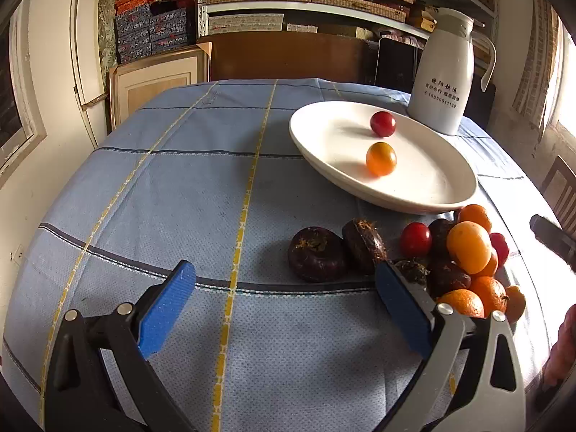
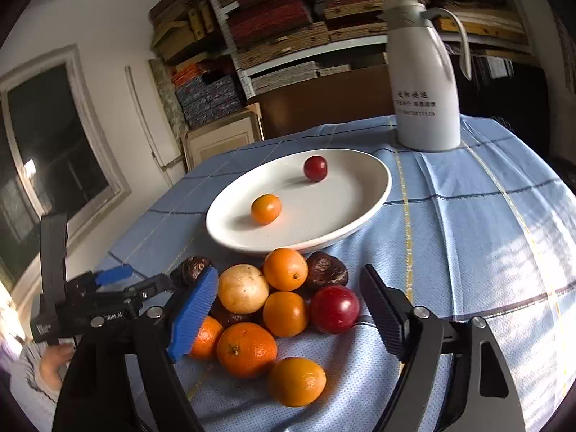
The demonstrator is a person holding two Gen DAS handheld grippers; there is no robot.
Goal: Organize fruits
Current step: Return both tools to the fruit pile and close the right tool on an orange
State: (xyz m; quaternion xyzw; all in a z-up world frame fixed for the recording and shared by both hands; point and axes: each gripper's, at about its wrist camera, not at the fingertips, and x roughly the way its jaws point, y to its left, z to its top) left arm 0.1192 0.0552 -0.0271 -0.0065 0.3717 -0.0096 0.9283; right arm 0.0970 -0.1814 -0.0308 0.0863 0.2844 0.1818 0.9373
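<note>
Daylight from right, soft shadows, fisheye-bent edges, perhaps slight glare

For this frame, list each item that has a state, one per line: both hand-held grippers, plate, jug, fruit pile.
Left hand-held gripper: open, nothing between its pads.
Right hand-held gripper: open, hovering over the fruit pile, pads not pressing any fruit.
White plate: upright on the cloth, holding a red fruit and an orange fruit, apart.
White jug: upright, lid on.
Fruit pile: loose on the cloth beside the plate.
</note>
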